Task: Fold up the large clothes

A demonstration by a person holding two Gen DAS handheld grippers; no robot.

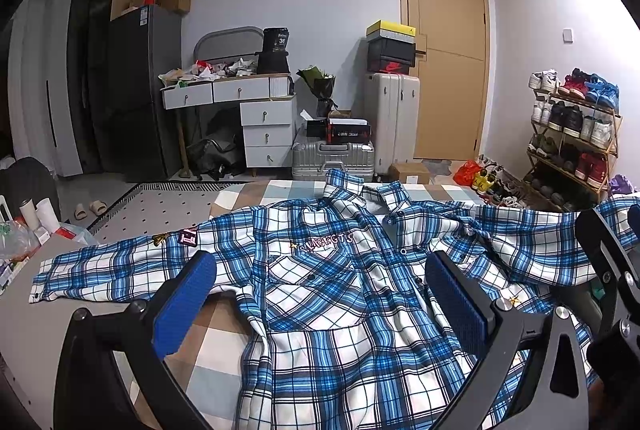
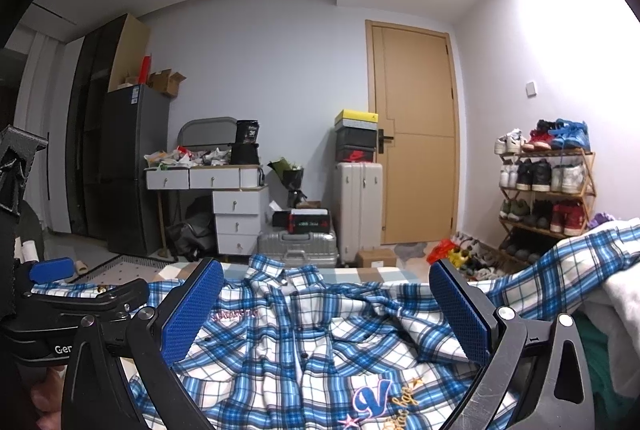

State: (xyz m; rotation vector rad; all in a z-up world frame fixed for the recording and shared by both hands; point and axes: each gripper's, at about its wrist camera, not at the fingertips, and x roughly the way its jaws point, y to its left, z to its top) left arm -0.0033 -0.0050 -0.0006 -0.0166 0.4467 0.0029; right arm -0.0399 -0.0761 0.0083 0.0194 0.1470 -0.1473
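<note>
Blue-and-white plaid shirt (image 1: 332,294) lies spread front-up on a checkered bed cover (image 1: 208,334), collar at 12 o'clock toward the room, hem toward the cameras. Fabric is rumpled, not flat.

Left gripper (image 1: 320,294): fingers spread wide, holding nothing. Blue pads (image 1: 182,304) straddle the shirt's chest, over the fabric; contact can't be judged.

Right gripper (image 2: 326,314): fingers also spread apart, nothing between them, same hover over the shirt (image 2: 304,342).

Left wrist view only:
- 1 sleeve (image 1: 116,270) stretched out toward 9 o'clock, patches near the shoulder.
- Chest lettering (image 1: 326,243) readable at centre.
- Grey mat (image 1: 160,208) on the floor at 10 o'clock, slippers (image 1: 90,209) beside it.
- Clutter with cups and a plastic bag (image 1: 20,238) at 9 o'clock.
- Right gripper's black frame at 3 o'clock.

Right wrist view only:
- Embroidered "V" patch (image 2: 374,400) with stars at 6 o'clock, on the lower front.
- Other sleeve (image 2: 568,262) rising toward 3 o'clock over a white bundle (image 2: 612,294).
- Left gripper's frame and 1 blue pad at 9 o'clock, fingertips of a hand (image 2: 44,390) under it at 8 o'clock.
- Ceiling and door handle (image 2: 384,140).

Both views: wooden door (image 1: 448,50), shoe rack (image 1: 572,134) at 3 o'clock, white drawers (image 1: 256,114), 2 suitcases (image 1: 360,134) at 12 o'clock.
</note>
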